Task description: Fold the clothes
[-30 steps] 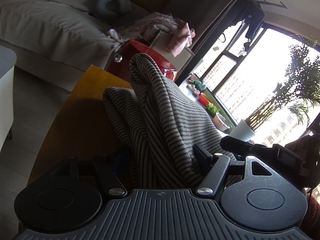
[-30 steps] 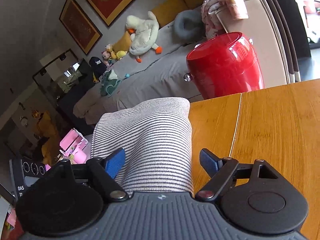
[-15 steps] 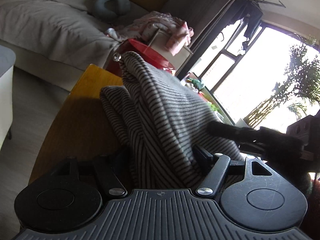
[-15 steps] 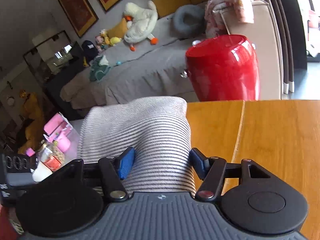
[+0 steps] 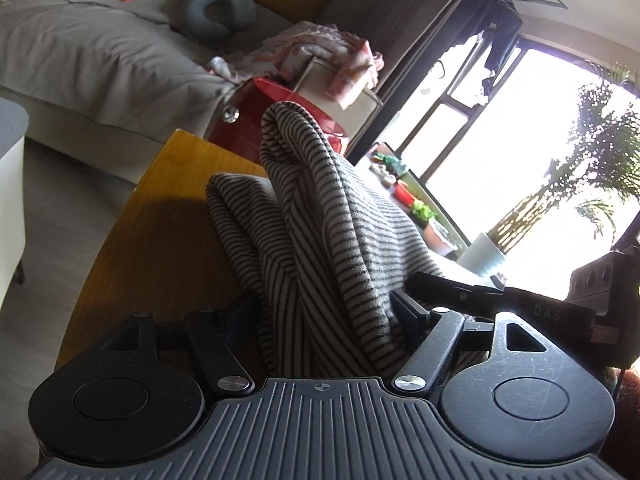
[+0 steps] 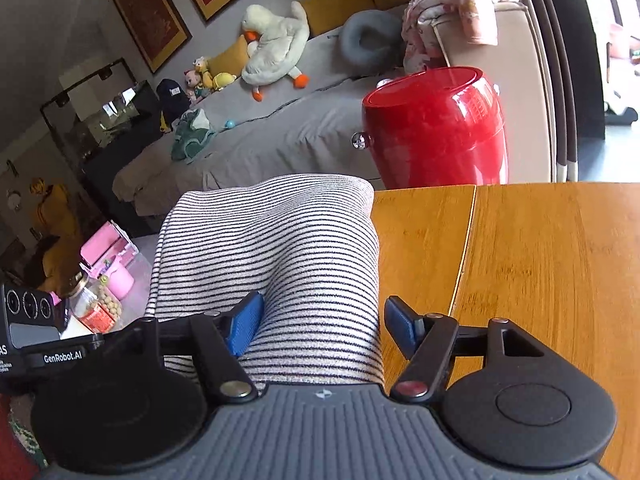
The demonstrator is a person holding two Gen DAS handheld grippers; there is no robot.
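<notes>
Left wrist view: left tool (image 5: 324, 312), black, two-fingered, pinching a bunched ridge of the black-and-white striped knit garment (image 5: 320, 208); cloth rises in a peaked fold ahead of the tool and slumps onto the honey-coloured wooden desk (image 5: 160, 220) to the left of that fold. Glossy red drum-shaped container (image 5: 244, 124) stands beyond the garment, past the desk's far edge. The other handheld unit shows at the garment's right side. Right wrist view: right tool (image 6: 322, 320), black with blue fingertip pads (image 6: 244, 324), closed partway on a thick rolled section of the same garment (image 6: 272, 248); left pad presses the cloth, right pad sits just beside it, contact there not certain. Garment lies over the desk's (image 6: 540, 264) left edge, with the red container (image 6: 436, 128) behind it. Risk, as judged: the right-hand hold looks loose on one side, so a pull could let the roll slip free; the thick bunching in the left tool could set a crooked crease; cloth overhanging the desk edge could drag the piece off.
</notes>
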